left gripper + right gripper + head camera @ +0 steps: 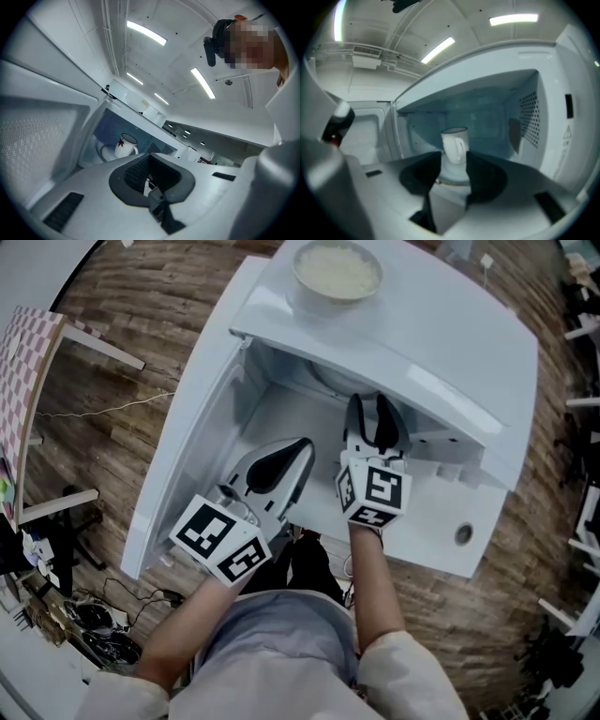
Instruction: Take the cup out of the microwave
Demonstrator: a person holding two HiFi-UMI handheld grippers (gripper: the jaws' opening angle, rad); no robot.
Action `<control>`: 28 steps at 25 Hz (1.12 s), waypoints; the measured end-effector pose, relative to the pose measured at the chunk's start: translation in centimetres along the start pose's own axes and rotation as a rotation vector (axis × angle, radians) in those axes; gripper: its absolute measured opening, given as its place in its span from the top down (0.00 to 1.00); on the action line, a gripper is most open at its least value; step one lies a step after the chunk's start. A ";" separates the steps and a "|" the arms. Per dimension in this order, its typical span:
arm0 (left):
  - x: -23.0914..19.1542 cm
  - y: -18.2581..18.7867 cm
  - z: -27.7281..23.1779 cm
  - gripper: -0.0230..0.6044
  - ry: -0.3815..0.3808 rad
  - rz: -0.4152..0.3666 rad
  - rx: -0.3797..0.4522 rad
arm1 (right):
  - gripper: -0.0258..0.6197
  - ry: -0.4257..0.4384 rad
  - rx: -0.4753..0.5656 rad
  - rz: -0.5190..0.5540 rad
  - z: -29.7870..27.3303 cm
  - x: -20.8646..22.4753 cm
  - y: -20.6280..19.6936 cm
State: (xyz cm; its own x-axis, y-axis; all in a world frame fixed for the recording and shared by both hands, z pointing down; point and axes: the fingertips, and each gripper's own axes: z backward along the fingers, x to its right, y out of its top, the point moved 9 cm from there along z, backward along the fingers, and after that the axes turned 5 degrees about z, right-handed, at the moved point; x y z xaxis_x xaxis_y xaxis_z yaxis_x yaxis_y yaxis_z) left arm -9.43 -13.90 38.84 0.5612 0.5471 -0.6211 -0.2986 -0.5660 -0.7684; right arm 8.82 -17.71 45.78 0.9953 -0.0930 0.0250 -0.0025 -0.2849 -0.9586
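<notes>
A white cup with a dark rim stands upright on the turntable inside the open white microwave, its handle turned toward my right gripper. My right gripper is open at the oven's mouth; the cup shows in the gap between its dark pads, farther in and untouched. In the head view the right gripper reaches under the microwave's top, which hides the cup. My left gripper is shut with nothing in it, low and left of the opening. From the left gripper view the cup shows a red mark.
The microwave door hangs open to the left, close beside my left gripper. A bowl of rice sits on top of the microwave. The oven's right inner wall is perforated. Wooden floor surrounds the white stand.
</notes>
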 end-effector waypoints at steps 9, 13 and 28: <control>-1.0 0.2 -0.4 0.95 0.008 0.001 -0.006 | 0.68 -0.022 -0.009 -0.006 -2.5 0.1 -0.5; -1.1 0.3 -0.5 0.95 0.010 -0.009 -0.010 | 0.67 -0.030 -0.006 -0.041 -3.2 0.7 -0.7; -1.8 0.4 -0.7 0.95 0.016 0.014 -0.014 | 0.67 -0.008 0.029 -0.062 -5.8 1.0 -0.1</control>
State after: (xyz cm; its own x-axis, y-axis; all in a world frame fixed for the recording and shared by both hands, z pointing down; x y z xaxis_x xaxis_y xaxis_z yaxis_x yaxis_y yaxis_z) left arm -10.01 -15.58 39.72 0.5692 0.5297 -0.6289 -0.2958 -0.5817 -0.7577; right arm 9.27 -23.28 47.50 0.9943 -0.0686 0.0822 0.0615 -0.2623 -0.9630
